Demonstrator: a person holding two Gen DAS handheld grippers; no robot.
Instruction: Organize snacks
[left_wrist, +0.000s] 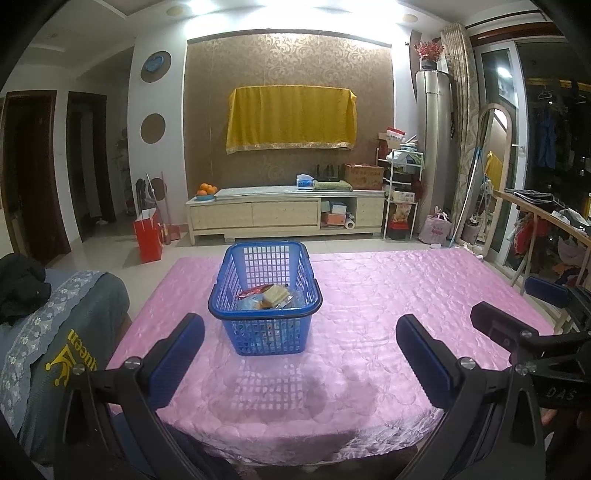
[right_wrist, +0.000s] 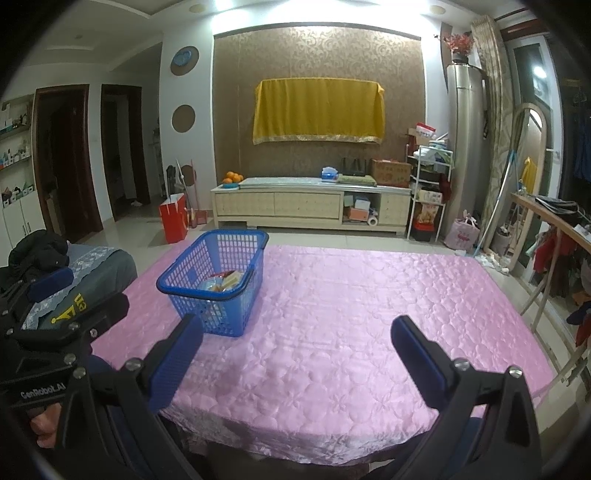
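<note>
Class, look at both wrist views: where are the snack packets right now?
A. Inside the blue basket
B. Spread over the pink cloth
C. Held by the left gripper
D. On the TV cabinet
A: the snack packets lie in the blue basket on the pink cloth, and both grippers are open and empty.

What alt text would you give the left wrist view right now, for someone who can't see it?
A blue basket holding wrapped snacks sits on a pink quilted table cover, straight ahead of the open, empty left gripper. The right gripper shows at the right edge; a TV cabinet stands behind.
</note>
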